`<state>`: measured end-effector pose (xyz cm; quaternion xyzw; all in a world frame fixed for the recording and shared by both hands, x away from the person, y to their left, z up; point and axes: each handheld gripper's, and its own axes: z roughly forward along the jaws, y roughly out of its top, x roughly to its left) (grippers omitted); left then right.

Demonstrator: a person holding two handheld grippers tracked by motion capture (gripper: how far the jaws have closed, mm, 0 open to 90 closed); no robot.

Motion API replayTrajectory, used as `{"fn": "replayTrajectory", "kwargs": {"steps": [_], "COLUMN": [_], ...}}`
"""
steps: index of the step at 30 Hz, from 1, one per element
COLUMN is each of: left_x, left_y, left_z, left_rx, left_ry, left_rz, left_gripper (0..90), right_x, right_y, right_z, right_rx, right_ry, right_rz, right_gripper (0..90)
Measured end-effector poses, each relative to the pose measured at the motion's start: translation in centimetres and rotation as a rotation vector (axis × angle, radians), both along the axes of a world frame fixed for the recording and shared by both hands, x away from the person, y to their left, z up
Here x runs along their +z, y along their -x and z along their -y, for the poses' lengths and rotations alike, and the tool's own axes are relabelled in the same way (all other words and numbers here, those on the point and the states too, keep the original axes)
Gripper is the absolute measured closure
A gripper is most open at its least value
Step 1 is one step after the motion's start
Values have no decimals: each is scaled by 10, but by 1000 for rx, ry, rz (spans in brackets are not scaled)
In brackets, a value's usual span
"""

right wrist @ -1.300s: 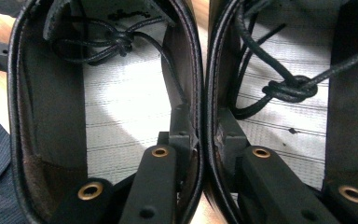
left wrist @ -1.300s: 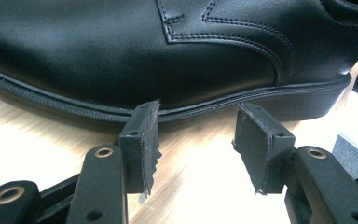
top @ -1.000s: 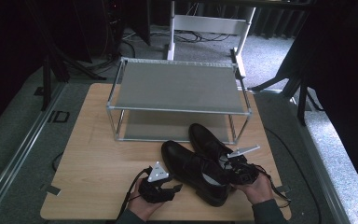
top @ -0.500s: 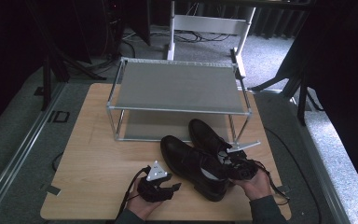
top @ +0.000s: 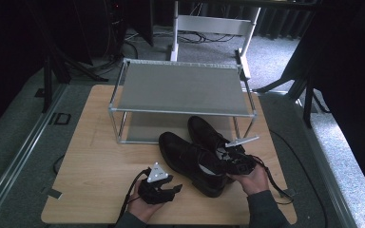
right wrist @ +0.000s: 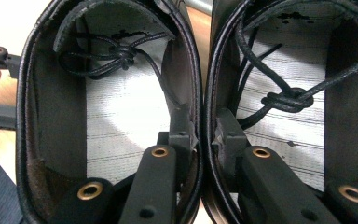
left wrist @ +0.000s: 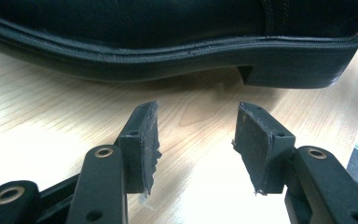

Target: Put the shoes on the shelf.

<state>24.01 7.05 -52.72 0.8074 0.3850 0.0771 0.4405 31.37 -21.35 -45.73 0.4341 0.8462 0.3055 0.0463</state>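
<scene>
Item: pair of black leather lace-up shoes [top: 197, 154], on wooden table [top: 95, 161] before grey metal two-tier rack [top: 180, 90]. Right gripper [right wrist: 200, 133] clamps both inner collars together; left gripper [left wrist: 196, 140] gapes empty beside sole. Step: lifting pair. Next: carry level onto rack.

A pair of black shoes [top: 197, 154] is seen side by side on the wooden surface [top: 95, 166], just in front of a low metal rack [top: 180, 90]. The right gripper [top: 233, 159] is placed at the shoes' heel ends, apparently clamped on their inner edges, though the dark view hides the contact. The left gripper [top: 164, 187] is held just beside the nearer shoe, apart from it.
</scene>
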Motion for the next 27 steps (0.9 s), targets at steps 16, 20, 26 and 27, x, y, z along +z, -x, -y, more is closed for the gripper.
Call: {"fn": "replayTrajectory", "kwargs": {"steps": [16,20,26,27], "left_x": [2,6,9,9], "left_y": [-7,-12,-22,-23], "left_z": [-7,-9,-13,-14], "left_rx": [33,40,66,68], "left_ry": [-3,-10,-10,-12], "left_rz": [-6,5,10,11], "left_gripper": [499,499,499,499], "right_x": [2,3,4,4], "right_y": [-20,-24,-30,-31], "right_z": [-16,-19,-27,-29], "right_rx": [-20,-38,-82,-88], "right_ry": [-21,-31,-37,-41], "right_rz": [-10,-5,14,15], "right_gripper": [805,805,804,804]}}
